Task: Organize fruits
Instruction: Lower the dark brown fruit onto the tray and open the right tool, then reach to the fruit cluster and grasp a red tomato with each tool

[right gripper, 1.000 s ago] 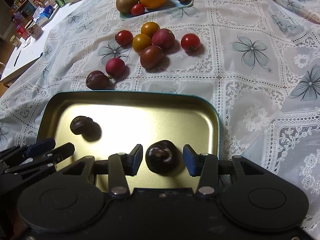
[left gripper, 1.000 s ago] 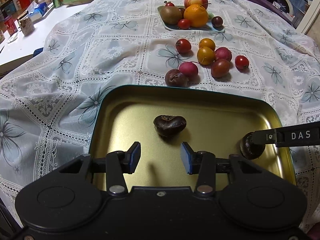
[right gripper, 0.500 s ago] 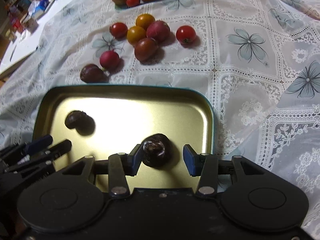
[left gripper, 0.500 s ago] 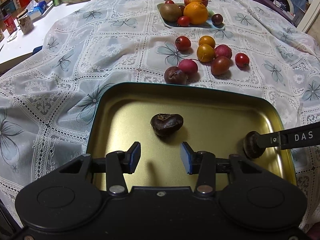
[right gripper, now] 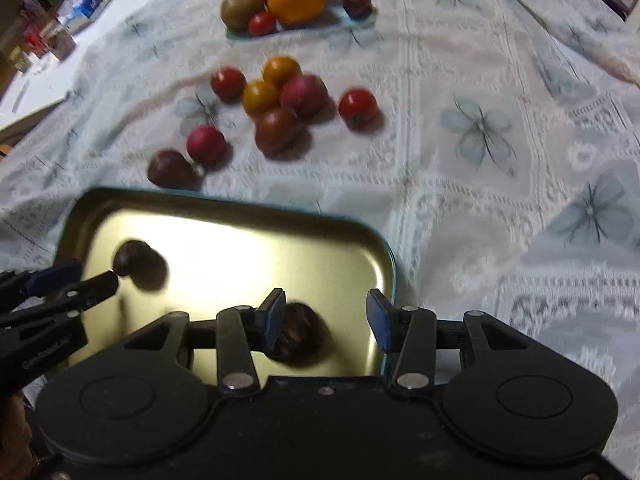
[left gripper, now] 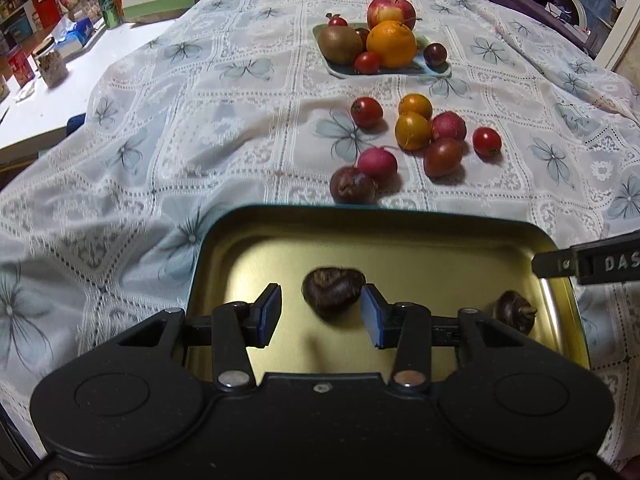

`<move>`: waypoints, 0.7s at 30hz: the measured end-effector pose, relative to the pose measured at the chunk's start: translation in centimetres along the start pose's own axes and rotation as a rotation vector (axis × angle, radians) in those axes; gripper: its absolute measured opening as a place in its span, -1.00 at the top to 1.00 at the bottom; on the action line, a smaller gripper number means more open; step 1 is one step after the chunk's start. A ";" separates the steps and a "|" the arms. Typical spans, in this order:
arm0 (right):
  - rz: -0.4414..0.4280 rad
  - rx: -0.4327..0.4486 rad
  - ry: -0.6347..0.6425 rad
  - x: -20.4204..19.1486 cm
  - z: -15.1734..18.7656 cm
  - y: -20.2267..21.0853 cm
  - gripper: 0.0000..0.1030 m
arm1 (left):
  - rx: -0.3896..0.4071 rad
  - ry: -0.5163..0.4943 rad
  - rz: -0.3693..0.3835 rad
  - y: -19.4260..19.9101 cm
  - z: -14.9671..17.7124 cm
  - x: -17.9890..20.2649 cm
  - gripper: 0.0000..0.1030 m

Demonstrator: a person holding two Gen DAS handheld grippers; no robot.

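Note:
A gold tray with a teal rim (left gripper: 400,216) (right gripper: 224,200) lies on the lace cloth in front of me, with two dark chestnuts on it. One chestnut (left gripper: 334,290) (right gripper: 132,258) lies between the fingers of my left gripper (left gripper: 320,300) (right gripper: 94,274), which is open; its right pad sits close beside the nut. The other chestnut (left gripper: 514,312) (right gripper: 298,336) rests on the tray by the left pad of my right gripper (right gripper: 328,312), also open, with a wide gap to the right pad. Only one finger (left gripper: 592,266) of the right gripper shows in the left wrist view.
Loose small fruits (left gripper: 414,130) (right gripper: 276,96), red, orange, pink and dark, lie in a cluster beyond the tray. Farther back a pale plate (left gripper: 436,72) holds an apple, an orange, a kiwi and small fruits. A cluttered white desk (left gripper: 48,96) stands at the left.
My left gripper has moved forward so its chestnut now lies between the fingers. The right gripper has drawn off its chestnut, which lies free by the left pad.

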State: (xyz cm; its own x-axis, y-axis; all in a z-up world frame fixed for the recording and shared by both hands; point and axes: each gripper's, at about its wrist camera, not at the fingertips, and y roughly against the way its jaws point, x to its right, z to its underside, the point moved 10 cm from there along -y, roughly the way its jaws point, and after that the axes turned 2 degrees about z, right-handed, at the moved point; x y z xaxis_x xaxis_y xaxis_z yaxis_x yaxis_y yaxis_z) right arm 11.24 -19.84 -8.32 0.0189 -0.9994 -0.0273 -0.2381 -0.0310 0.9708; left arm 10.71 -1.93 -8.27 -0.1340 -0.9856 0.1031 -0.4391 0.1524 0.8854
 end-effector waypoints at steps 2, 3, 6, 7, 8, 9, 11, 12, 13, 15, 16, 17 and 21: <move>-0.010 0.020 -0.007 0.2 -0.9 0.3 0.08 | 0.003 -0.005 0.001 -0.1 -0.7 0.1 0.00; -0.003 0.037 -0.011 0.4 -1.5 0.5 0.08 | 0.006 -0.008 -0.001 -0.1 -1.0 0.1 0.00; 0.053 0.086 -0.023 1.4 -3.3 0.9 0.08 | 0.017 -0.021 -0.016 -0.2 -2.2 0.1 0.00; 0.075 0.092 -0.031 1.8 -3.9 0.8 0.08 | 0.020 -0.023 -0.021 -0.3 -2.6 0.1 0.00; 0.097 0.089 -0.044 2.4 -4.5 0.6 0.08 | 0.020 -0.023 -0.024 -0.4 -3.0 0.1 0.00; 0.111 0.086 -0.057 2.8 -5.0 0.4 0.08 | 0.022 -0.022 -0.024 -0.5 -3.5 0.1 0.00; 0.124 0.080 -0.093 3.8 -6.2 -0.2 0.08 | 0.019 -0.024 -0.020 -0.9 -4.3 0.2 0.00; 0.133 0.076 -0.119 4.3 -6.8 -0.5 0.08 | 0.018 -0.024 -0.015 -1.1 -4.8 0.2 0.00; 0.140 0.067 -0.147 4.7 -7.3 -0.9 0.08 | 0.018 -0.022 -0.009 -1.3 -5.3 0.2 0.00; 0.121 0.065 -0.177 5.2 -8.3 -1.7 0.08 | 0.008 -0.015 -0.009 -1.8 -6.3 0.3 0.00; 0.104 0.067 -0.175 5.1 -8.9 -2.0 0.08 | 0.005 -0.012 -0.008 -2.2 -6.8 0.3 0.00; 0.090 0.072 -0.166 5.1 -9.5 -2.2 0.08 | 0.002 -0.011 -0.006 -2.5 -7.4 0.3 0.00; 0.112 0.137 -0.189 5.2 -11.8 -2.7 0.08 | -0.001 -0.012 -0.010 -3.8 -9.4 0.3 0.00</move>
State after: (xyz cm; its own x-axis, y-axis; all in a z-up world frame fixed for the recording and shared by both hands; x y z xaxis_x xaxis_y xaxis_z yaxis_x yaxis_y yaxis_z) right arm 23.40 -24.83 -8.26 -0.1940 -0.9807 0.0224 -0.3582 0.0920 0.9291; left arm 20.67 -3.52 -7.33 -0.1398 -0.9862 0.0887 -0.4397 0.1421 0.8869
